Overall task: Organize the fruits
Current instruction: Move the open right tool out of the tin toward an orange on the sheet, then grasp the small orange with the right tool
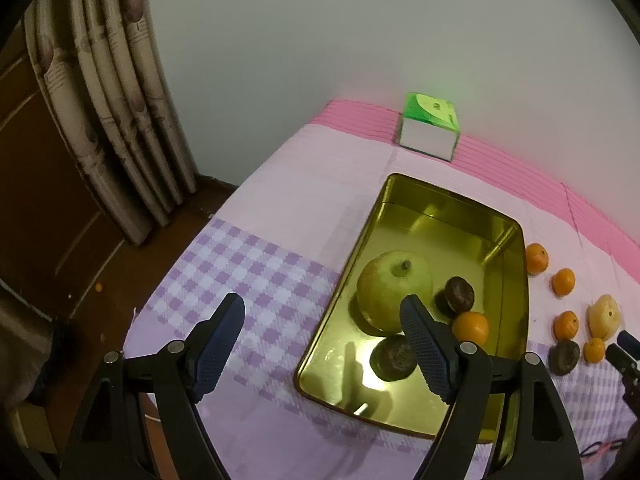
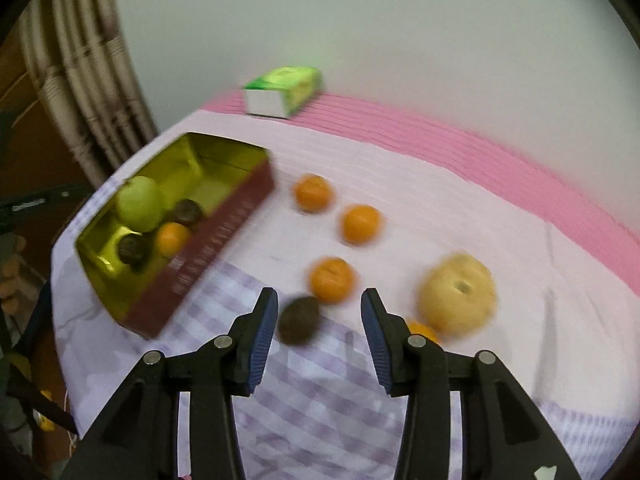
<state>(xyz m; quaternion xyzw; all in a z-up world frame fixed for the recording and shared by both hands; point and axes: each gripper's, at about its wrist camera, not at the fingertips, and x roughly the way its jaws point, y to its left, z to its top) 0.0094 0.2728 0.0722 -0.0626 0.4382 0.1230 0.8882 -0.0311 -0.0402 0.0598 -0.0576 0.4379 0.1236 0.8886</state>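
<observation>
A gold tin tray (image 1: pixel 516 280) (image 2: pixel 224 216) on the cloth holds a green apple (image 1: pixel 394 290) (image 2: pixel 140 202), two dark brown fruits (image 1: pixel 460 293) (image 1: pixel 390 358) and one orange (image 1: pixel 471 326) (image 2: pixel 172 238). My left gripper (image 1: pixel 322 344) is open and empty above the tray's near left edge. My right gripper (image 2: pixel 318 320) is open; a dark brown fruit (image 2: pixel 299 320) lies on the cloth between its fingertips, nearer the left one. Three oranges (image 2: pixel 314 193) (image 2: pixel 361 224) (image 2: pixel 332 280) and a yellow apple (image 2: pixel 458 294) lie beyond it. A further orange (image 2: pixel 422 330) is partly hidden behind the right finger.
A green and white tissue box (image 1: pixel 430 131) (image 2: pixel 284 92) stands at the back of the table by the wall. The table's left edge (image 1: pixel 192 248) drops to a brown floor, with curtains (image 1: pixel 108 120) beyond. The right gripper's tip (image 1: pixel 624 350) shows in the left wrist view.
</observation>
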